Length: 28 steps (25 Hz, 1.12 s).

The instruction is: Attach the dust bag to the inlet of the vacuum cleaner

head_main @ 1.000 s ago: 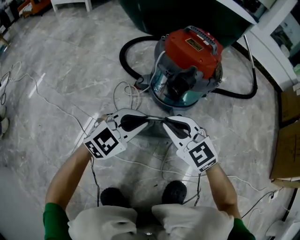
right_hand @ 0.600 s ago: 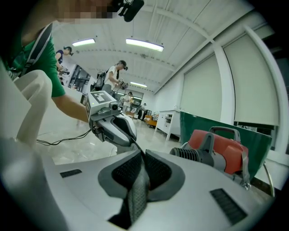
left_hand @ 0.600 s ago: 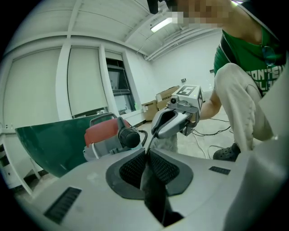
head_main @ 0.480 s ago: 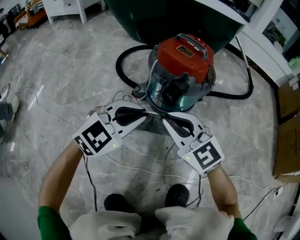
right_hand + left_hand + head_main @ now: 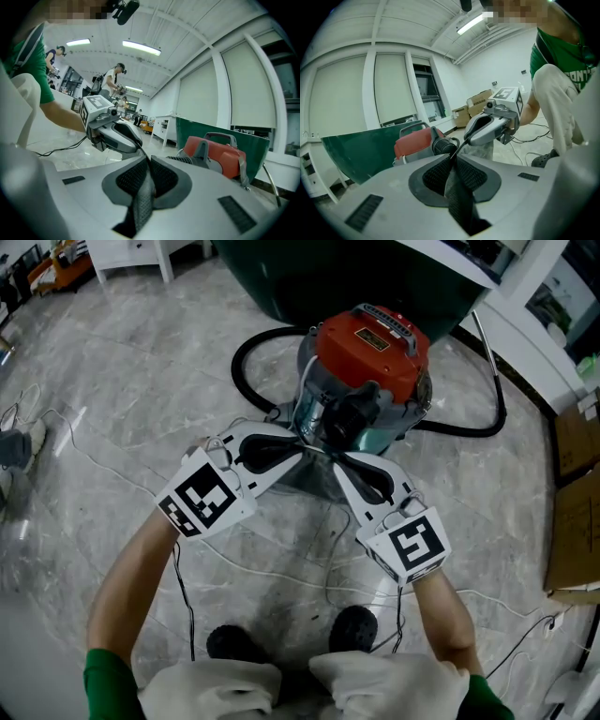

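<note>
The vacuum cleaner (image 5: 370, 348) has a red lid and a steel drum, and its black inlet (image 5: 349, 418) faces me. My left gripper (image 5: 300, 448) and right gripper (image 5: 336, 457) meet tip to tip just in front of the inlet. Each is shut on the top edge of the grey dust bag (image 5: 309, 482), which hangs below them. In the left gripper view the dark fabric (image 5: 459, 192) lies between the pads and the inlet (image 5: 443, 146) sits just beyond; these jaws have just been opening. In the right gripper view the fabric (image 5: 140, 197) is pinched between the pads.
A black hose (image 5: 253, 352) loops round the vacuum. A dark green body (image 5: 319, 268) stands behind it. Cardboard boxes (image 5: 574, 521) are at the right. White cables (image 5: 112, 451) trail over the marble floor. My shoes (image 5: 230, 643) are below. Other people (image 5: 112, 77) stand far off.
Both grippers have risen and moved toward the vacuum with the bag stretched between them. Their tips now sit right at the inlet.
</note>
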### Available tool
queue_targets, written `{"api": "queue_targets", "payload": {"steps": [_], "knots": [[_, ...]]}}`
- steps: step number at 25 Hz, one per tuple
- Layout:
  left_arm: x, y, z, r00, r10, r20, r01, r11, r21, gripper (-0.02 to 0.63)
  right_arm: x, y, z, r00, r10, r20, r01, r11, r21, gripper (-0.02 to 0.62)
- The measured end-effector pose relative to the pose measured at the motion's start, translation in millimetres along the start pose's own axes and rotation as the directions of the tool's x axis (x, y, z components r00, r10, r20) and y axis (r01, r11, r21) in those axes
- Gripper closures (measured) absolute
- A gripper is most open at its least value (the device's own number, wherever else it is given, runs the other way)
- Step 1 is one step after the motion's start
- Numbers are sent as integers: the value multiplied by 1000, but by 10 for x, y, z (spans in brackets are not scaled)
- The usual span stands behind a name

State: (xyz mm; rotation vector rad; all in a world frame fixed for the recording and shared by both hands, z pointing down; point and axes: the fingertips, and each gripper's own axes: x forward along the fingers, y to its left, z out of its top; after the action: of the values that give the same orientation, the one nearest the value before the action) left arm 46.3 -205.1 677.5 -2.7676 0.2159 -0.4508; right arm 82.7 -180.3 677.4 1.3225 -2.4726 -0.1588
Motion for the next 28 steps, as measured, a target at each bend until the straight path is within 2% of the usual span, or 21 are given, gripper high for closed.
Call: {"api": "queue_targets", "payload": {"steps": [15, 28], "knots": [[298, 297, 88, 999, 51, 12, -51, 998, -22, 555, 48, -398, 1, 992, -127, 10, 125, 986, 112, 563], [444, 407, 106, 996, 83, 24, -83, 996, -35, 541, 52, -488, 14, 990, -135, 41, 128, 981, 143, 569]]}}
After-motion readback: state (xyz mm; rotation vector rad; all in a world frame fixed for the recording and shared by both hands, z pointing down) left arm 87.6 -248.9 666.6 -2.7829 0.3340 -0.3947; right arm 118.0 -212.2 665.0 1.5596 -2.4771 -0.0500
